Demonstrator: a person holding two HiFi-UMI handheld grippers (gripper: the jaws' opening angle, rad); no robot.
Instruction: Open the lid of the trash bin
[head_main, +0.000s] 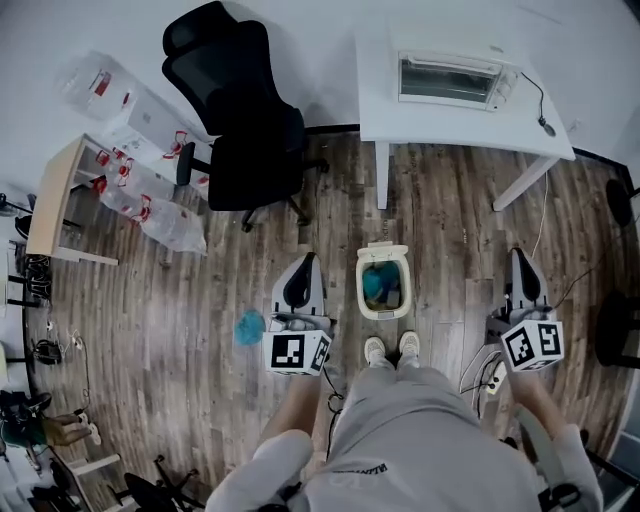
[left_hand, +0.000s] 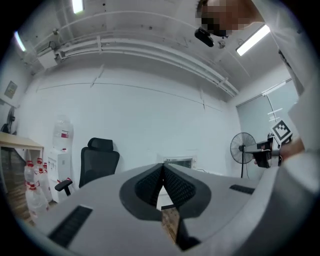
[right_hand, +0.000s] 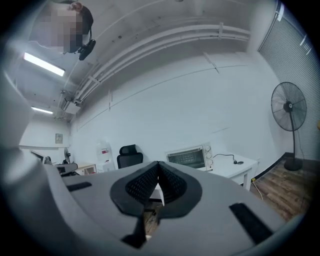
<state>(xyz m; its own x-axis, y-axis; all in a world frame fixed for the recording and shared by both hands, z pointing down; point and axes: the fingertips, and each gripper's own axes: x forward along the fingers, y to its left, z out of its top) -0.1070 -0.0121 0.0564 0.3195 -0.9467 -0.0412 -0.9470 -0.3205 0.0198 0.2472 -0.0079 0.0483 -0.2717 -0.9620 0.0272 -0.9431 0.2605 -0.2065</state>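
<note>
A small cream trash bin (head_main: 383, 283) stands on the wood floor just ahead of the person's shoes. Its lid (head_main: 384, 248) is tipped back at the far side, and blue-green contents show inside. My left gripper (head_main: 306, 262) hangs left of the bin, and my right gripper (head_main: 517, 254) is well off to the bin's right. Neither touches it. In the left gripper view the jaws (left_hand: 163, 165) meet at their tips with nothing between them. The right gripper view shows the same for its gripper (right_hand: 158, 163). Neither gripper view shows the bin.
A black office chair (head_main: 240, 120) stands at the back left. A white table (head_main: 450, 125) with a toaster oven (head_main: 455, 80) is behind the bin. Packs of water bottles (head_main: 150, 200) lie left, a blue object (head_main: 249, 327) sits on the floor, and a fan (left_hand: 242, 148) stands right.
</note>
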